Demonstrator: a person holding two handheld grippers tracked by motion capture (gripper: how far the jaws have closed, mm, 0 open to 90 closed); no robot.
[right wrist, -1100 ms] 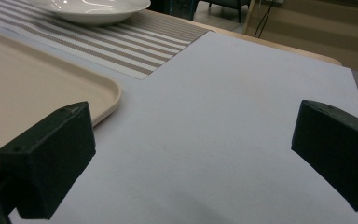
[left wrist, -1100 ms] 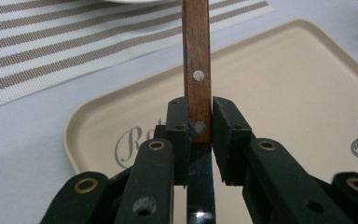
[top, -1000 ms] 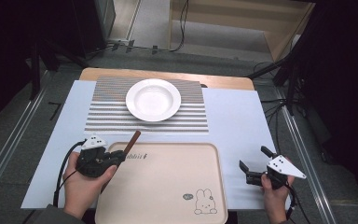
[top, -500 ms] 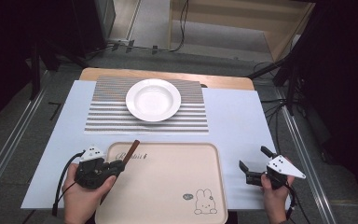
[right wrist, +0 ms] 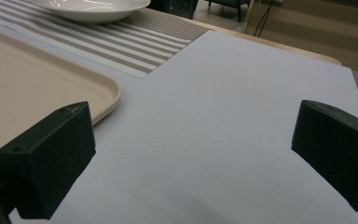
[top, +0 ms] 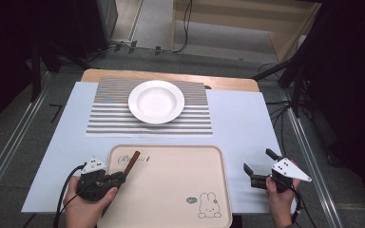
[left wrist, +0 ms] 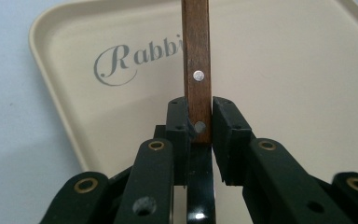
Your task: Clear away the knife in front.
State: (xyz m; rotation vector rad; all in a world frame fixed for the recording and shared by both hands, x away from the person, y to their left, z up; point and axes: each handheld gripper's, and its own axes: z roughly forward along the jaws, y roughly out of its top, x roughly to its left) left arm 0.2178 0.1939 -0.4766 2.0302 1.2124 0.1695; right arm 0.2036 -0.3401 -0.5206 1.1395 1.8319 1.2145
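The high view looks forward and down over the whole worktop point(top: 237, 118). Each tongs view sits close and low, and all three views share the beige rectangular plastic tray point(top: 180, 190).

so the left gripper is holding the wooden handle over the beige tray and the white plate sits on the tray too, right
Not quite. The left gripper does hold the wooden handle over the beige tray, but the white plate is not on the tray. The high view shows it on the striped placemat, beyond the tray's far edge.

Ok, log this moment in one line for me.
left gripper: shut on wooden handle, over tray | right gripper: open, holding nothing | plate: on striped mat
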